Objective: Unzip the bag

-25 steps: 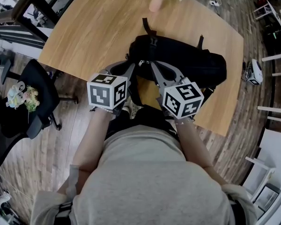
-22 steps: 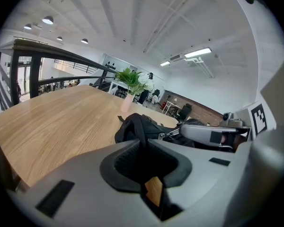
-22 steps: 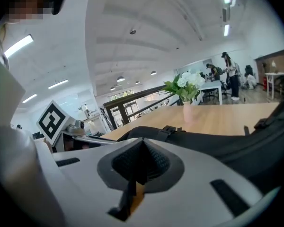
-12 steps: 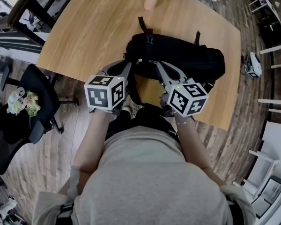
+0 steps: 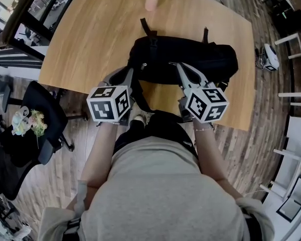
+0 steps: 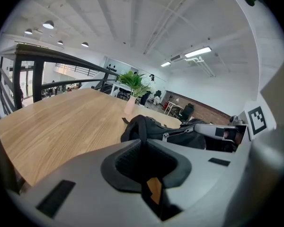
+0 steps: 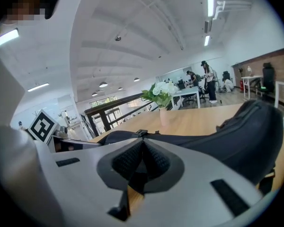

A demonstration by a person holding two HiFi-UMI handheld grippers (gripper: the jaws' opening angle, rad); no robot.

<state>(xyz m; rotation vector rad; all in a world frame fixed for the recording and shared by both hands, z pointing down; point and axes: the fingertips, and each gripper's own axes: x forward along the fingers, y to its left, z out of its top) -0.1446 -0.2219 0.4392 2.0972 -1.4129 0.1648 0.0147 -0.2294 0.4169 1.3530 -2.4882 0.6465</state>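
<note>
A black bag [image 5: 200, 59] lies on its side across the near part of the wooden table [image 5: 90, 34], well short of a pink vase [image 5: 151, 0] at the far edge. The left gripper [image 5: 132, 72] sits at the bag's left end. Its jaws have just been closing and now pinch a fold of the bag's black fabric. The right gripper [image 5: 177, 64] rests on the bag's top seam near the middle, with its jaws pressed together on a small black zipper tab [image 7: 141, 133]. Both grippers angle slightly down toward the bag from the table's near edge.
</note>
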